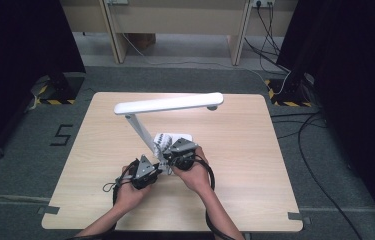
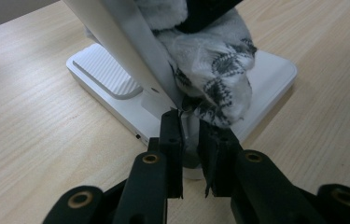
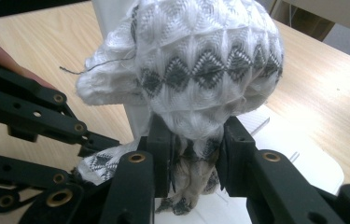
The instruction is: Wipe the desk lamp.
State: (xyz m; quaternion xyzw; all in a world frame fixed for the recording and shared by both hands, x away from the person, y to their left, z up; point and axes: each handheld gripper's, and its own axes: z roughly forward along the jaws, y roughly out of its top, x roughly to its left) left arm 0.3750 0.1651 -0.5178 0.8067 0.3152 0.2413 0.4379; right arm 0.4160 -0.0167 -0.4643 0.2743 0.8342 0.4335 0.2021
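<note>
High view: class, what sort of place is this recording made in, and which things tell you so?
Probably a lab or recording studio rather than a home: black curtains hang at both sides, cables trail over grey carpet, and hazard-striped stand bases flank the lone table.

Wooden table [image 1: 235,165], floor cables [image 1: 320,150]

The lamp [image 1: 167,104] is plain white, its base [image 2: 112,81] white too with a ribbed patch. Against the lamp's stem hangs a sock [image 3: 196,70], white knit with a band of grey diamonds and darker grey flecks lower down. Both grippers beside the lamp, left [image 2: 190,140] and right [image 3: 193,140], are black with brass-coloured rivets. Under the lamp, the table [image 1: 235,145] is pale wood grain.
</note>
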